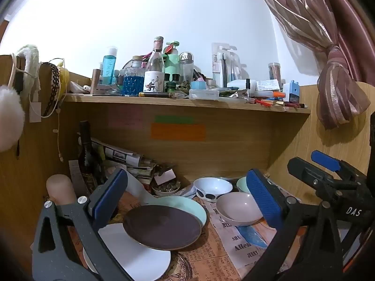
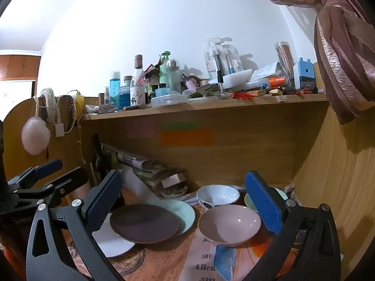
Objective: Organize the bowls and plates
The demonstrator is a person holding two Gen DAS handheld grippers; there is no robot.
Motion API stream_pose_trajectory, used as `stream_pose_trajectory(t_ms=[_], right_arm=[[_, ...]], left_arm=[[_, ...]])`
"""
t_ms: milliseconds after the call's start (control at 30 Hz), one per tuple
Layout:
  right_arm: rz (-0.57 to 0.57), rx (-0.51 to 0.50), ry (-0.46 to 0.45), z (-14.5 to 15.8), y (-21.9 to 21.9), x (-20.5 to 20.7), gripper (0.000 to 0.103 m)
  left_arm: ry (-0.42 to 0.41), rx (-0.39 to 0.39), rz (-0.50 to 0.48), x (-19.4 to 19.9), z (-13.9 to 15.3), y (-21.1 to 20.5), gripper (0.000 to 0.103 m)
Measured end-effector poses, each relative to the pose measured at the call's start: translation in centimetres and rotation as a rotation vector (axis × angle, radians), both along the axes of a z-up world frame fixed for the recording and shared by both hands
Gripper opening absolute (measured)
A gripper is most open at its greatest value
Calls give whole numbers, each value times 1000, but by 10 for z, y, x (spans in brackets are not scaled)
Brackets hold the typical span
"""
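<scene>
Left wrist view: dark brown plate point(image 1: 161, 227) sits near centre, tilted, resting on a mint-green plate point(image 1: 189, 207) behind it and overlapping a white plate point(image 1: 138, 255) nearer and to the left. To the right, well apart from the plates, a pink bowl point(image 1: 239, 208); behind it a white bowl w/ black spots point(image 1: 212, 188) and a green bowl point(image 1: 242, 185), partly hidden. All lie on a newspaper-print cloth point(image 1: 211, 257). Left gripper point(image 1: 187, 201) has fingers spread wide, nothing between them, above the dishes. Right gripper point(image 2: 185, 205) likewise spread wide, empty, pink bowl just inside its right finger in the frame. Cluttered shelf point(image 1: 187, 104) w/ bottles runs far above; curtain point(image 1: 337, 89) hangs at right.
</scene>
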State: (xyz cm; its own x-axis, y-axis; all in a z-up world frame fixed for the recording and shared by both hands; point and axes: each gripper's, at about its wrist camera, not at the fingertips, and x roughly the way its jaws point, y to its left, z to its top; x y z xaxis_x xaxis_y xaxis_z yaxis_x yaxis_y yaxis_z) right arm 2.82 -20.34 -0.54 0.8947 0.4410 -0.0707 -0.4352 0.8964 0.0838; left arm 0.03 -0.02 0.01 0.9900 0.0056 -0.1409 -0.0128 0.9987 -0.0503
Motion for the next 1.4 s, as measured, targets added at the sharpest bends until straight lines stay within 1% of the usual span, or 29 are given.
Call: stream_pose_trajectory(t_ms=[167, 200, 767, 1400], right_arm=[[2, 2, -1, -2, -1, 2, 103], [1, 3, 0, -2, -2, 2, 103], [-7, 9, 3, 1, -2, 7, 103], [-4, 2, -3, -1, 2, 5, 103]], left_arm=[[2, 2, 6, 3, 1, 0, 103], [-11, 11, 5, 0, 0, -2, 103], [2, -4, -12, 13, -4, 0, 103], [-3, 1, -14, 12, -7, -3, 103]])
